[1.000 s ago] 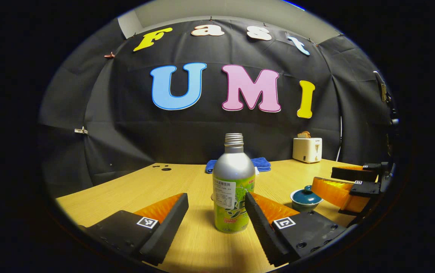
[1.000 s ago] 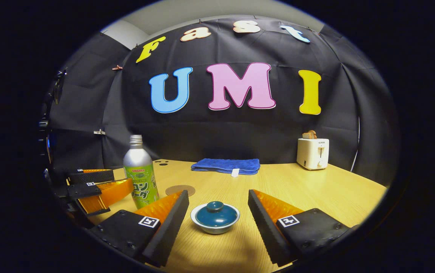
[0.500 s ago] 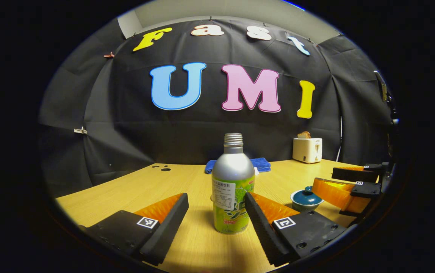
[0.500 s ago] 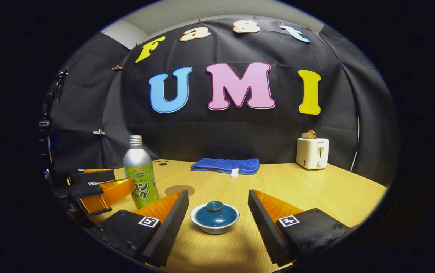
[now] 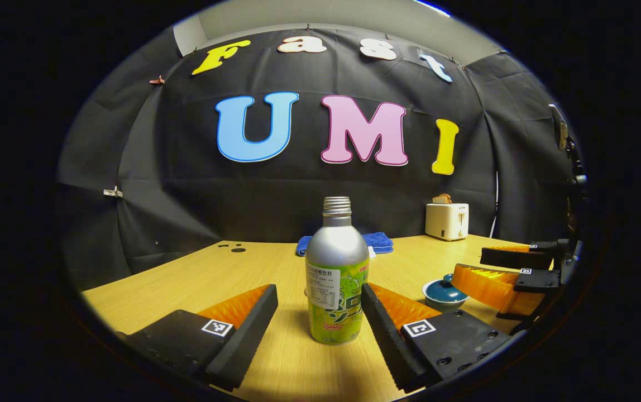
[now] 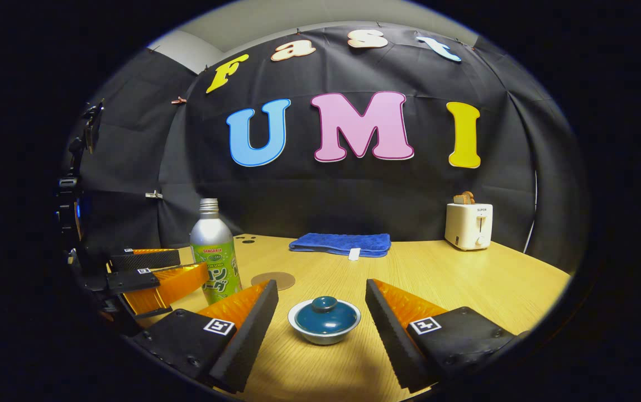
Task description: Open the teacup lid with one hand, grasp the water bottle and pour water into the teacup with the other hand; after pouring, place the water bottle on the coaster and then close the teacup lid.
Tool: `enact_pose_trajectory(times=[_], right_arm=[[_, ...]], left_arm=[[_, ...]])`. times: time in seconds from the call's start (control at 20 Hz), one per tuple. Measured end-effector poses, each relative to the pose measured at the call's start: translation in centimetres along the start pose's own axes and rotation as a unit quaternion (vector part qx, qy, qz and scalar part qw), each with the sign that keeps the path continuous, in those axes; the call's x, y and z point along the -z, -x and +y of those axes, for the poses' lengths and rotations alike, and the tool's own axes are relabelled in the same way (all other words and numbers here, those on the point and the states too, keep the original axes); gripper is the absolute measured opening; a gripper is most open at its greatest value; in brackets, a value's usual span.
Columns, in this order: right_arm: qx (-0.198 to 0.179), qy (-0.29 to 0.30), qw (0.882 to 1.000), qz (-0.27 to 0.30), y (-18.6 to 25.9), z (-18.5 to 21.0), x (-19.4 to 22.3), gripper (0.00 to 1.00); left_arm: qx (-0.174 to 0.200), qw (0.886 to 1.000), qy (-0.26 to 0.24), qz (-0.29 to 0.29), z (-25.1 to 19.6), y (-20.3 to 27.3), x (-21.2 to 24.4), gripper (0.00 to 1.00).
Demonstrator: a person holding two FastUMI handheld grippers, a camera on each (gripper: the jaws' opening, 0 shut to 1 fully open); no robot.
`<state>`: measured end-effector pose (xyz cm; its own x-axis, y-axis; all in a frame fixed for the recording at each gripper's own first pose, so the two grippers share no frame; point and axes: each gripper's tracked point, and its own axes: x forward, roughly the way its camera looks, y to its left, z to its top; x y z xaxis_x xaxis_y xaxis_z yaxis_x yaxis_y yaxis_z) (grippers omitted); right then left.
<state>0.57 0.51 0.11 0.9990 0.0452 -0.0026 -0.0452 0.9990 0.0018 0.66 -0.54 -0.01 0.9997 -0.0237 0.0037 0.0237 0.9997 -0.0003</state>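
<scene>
On a wooden table (image 6: 465, 279) in the booth, one blue towel (image 6: 340, 244) lies folded at the far edge at 12 o'clock in the right gripper view, and one white toaster (image 6: 469, 225) stands at 2 o'clock, well apart from the work. One round coaster (image 6: 273, 280) lies bare, just behind the bottle and to its right in that view. One metal water bottle (image 5: 336, 273) stands upright and uncapped between the spread fingers of the left gripper (image 5: 319, 310); its right finger is very near the bottle, though contact cannot be told, and its left finger stands apart. One teacup (image 6: 324, 321), its dark blue lid (image 6: 325, 315) on, sits between the wide-open fingers of the right gripper (image 6: 321, 312), neither touching it. Both grippers are held low and level over the table, side by side, holding nothing. Nothing stands between either gripper and its target.
</scene>
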Motion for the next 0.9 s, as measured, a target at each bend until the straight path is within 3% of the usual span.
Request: enact_pose_trajectory(times=[0.1, 0.4, 0.45, 0.6, 0.75, 0.9], right_arm=[[-0.021, 0.002, 1.000, 0.005, -0.8, 1.0, 0.1, 0.98], [-0.002, 0.023, 0.997, 0.071, -3.6, -0.1, 2.4, 0.96], [-0.002, 0.025, 0.997, 0.080, -4.0, -0.2, 2.6, 0.84], [-0.003, 0.037, 0.995, 0.089, -4.6, -0.1, 2.9, 0.66], [-0.005, 0.034, 0.992, 0.123, -5.1, -0.2, 4.2, 0.57], [-0.011, 0.039, 0.992, 0.122, -4.9, 0.1, 3.7, 0.51]], left_arm=[[0.001, 1.000, 0.000, 0.000, 0.0, -0.1, 0.0, 0.95], [0.006, 1.000, 0.000, 0.000, -0.1, 0.0, 0.0, 0.95], [0.006, 1.000, 0.000, -0.001, 0.0, -0.1, 0.0, 0.95], [0.006, 1.000, 0.000, -0.001, -0.1, -0.1, 0.0, 0.95], [0.006, 1.000, -0.001, -0.001, 0.0, 0.0, 0.0, 0.95], [0.006, 1.000, -0.001, -0.001, -0.1, -0.1, 0.1, 0.95]])
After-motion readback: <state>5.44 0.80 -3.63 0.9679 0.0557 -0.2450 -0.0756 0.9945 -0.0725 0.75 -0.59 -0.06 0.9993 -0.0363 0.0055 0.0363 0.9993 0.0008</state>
